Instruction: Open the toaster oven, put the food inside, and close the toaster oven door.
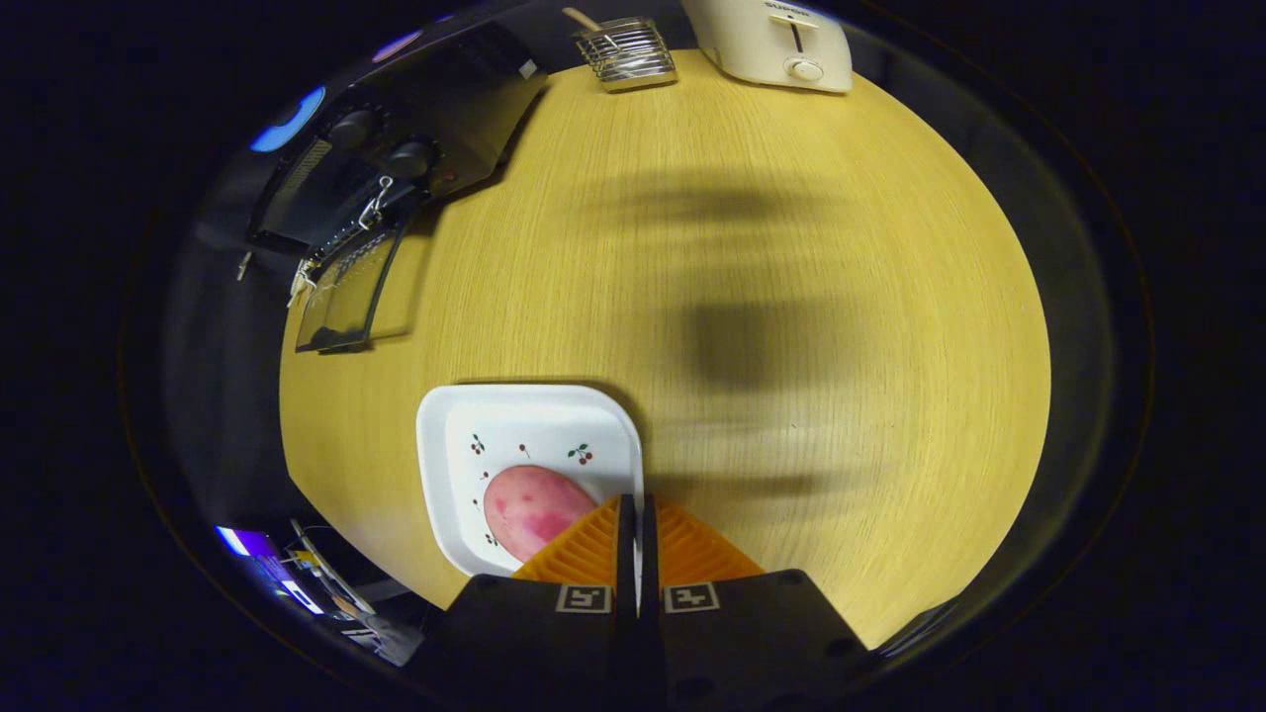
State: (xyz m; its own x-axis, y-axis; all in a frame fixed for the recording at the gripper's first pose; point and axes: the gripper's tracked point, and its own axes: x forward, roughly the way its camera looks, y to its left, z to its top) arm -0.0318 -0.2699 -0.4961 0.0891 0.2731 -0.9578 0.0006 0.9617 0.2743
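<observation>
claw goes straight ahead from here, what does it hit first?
Likely the right rim of the white square cherry-print plate, just ahead of the shut claw; beyond that, bare wooden table. Depth is unclear.

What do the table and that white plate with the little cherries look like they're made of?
Table: pale wood or wood-look laminate, matte, with fine grain lines. Plate: probably glazed ceramic or melamine, smooth white with a soft sheen. Gripper fingers are shut, empty.

Gripper [638, 514] fingers pressed together, gripping nothing, hovering over white plate [529, 410] edge beside pink potato [529, 509], black toaster oven [396, 163] sitting open far across wooden table [791, 247].
</observation>
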